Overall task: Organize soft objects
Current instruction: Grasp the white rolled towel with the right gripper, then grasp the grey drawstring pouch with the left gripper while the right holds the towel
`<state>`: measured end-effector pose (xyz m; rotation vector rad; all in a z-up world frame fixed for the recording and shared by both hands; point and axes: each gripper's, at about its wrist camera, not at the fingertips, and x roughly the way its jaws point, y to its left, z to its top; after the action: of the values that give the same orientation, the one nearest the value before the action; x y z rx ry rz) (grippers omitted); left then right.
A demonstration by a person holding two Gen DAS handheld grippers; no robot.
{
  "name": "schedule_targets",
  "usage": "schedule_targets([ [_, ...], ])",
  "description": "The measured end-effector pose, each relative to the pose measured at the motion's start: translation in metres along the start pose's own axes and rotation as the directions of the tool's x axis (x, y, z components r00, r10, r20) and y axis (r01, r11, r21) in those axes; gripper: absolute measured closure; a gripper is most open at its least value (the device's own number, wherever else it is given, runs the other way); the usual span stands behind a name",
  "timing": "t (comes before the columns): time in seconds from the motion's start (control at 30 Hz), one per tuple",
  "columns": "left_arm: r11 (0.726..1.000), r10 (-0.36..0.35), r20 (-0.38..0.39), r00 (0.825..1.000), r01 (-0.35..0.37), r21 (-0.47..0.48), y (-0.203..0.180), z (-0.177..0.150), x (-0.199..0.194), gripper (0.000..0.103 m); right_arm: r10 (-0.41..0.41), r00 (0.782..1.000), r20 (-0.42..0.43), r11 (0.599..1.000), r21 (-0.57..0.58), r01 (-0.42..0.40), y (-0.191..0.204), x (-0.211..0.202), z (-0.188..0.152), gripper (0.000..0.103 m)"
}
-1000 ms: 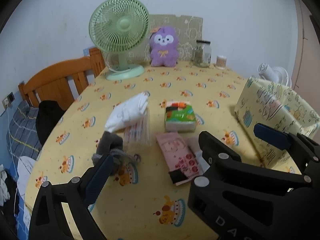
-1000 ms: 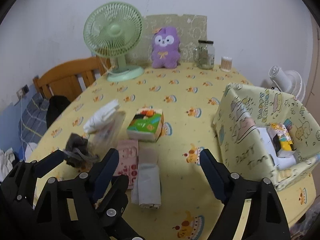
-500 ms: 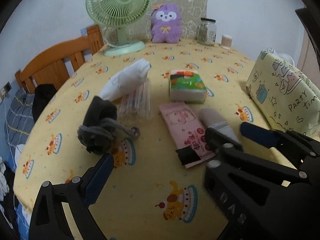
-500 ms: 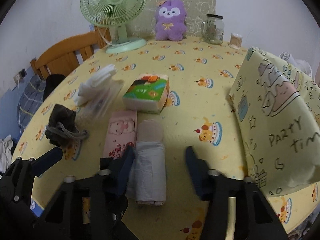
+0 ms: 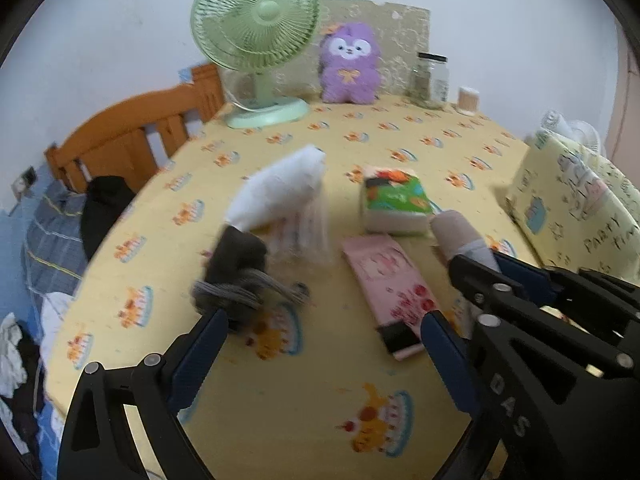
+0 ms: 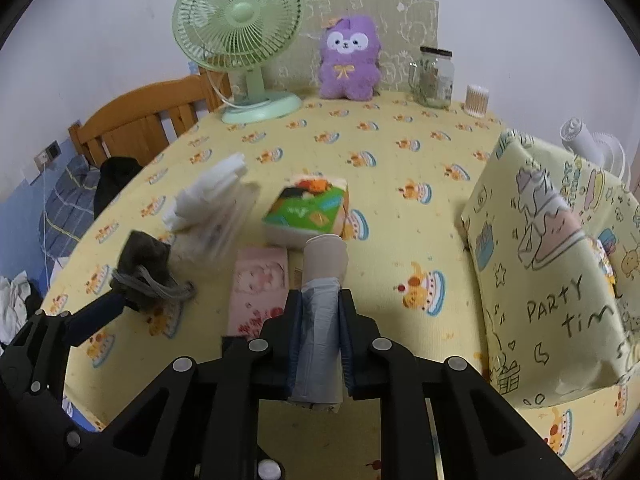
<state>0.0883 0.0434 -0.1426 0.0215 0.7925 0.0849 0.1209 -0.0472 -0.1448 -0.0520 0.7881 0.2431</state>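
1. Here, the right gripper (image 6: 319,322) was clamped on a rolled grey-and-beige cloth (image 6: 322,276), its blue-padded fingers (image 6: 294,332) pressed against both sides of the roll's grey end.
2. The roll lay on the yellow cake-print tablecloth (image 6: 400,168), its beige end just short of a green tissue pack (image 6: 306,210) and its side beside a pink wipes packet (image 6: 260,284).
3. The left gripper (image 5: 316,354) stood with its tongs wide apart and nothing between them, low over the cloth at the near edge of the table.
4. One left finger (image 5: 196,360) was close to a dark grey drawstring pouch (image 5: 236,270); whether they touched could not be told.
5. Behind the pouch lay a white folded cloth (image 5: 280,192) on a clear plastic packet (image 5: 304,232), both blurred.
6. To the right stood a yellow fabric storage box (image 6: 548,256) printed with "PARTY TIME" lettering, well apart from the held roll.
7. At the far edge of the table stood a green desk fan (image 6: 238,32), a purple plush toy (image 6: 348,64), a glass jar (image 6: 434,78) and a small tub of cotton swabs (image 6: 476,100).
8. A wooden bed frame (image 6: 140,116) showed beyond the table on the left.
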Motion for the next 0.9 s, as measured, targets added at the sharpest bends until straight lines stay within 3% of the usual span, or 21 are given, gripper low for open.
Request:
schedule_targets([
  [0.43,0.997,0.072,0.049,0.996,-0.073,0.012,0.022,0.019,-0.002,0.005,0.018,0.999,0.049,1.0,-0.009,-0.018,0.021,-0.005,0.02,0.083],
  [0.83,0.997,0.074,0.02,0.997,-0.074,0.0,0.04,0.023,0.019,0.009,-0.011,0.999,0.038,1.0,-0.008,0.011,0.036,0.011,0.025,0.083],
  [0.9,0.997,0.078,0.003,0.997,-0.078,-0.005,0.043,0.023,0.025,0.015,-0.012,0.999,0.03,1.0,-0.008,0.012,0.037,0.014,0.025,0.083],
])
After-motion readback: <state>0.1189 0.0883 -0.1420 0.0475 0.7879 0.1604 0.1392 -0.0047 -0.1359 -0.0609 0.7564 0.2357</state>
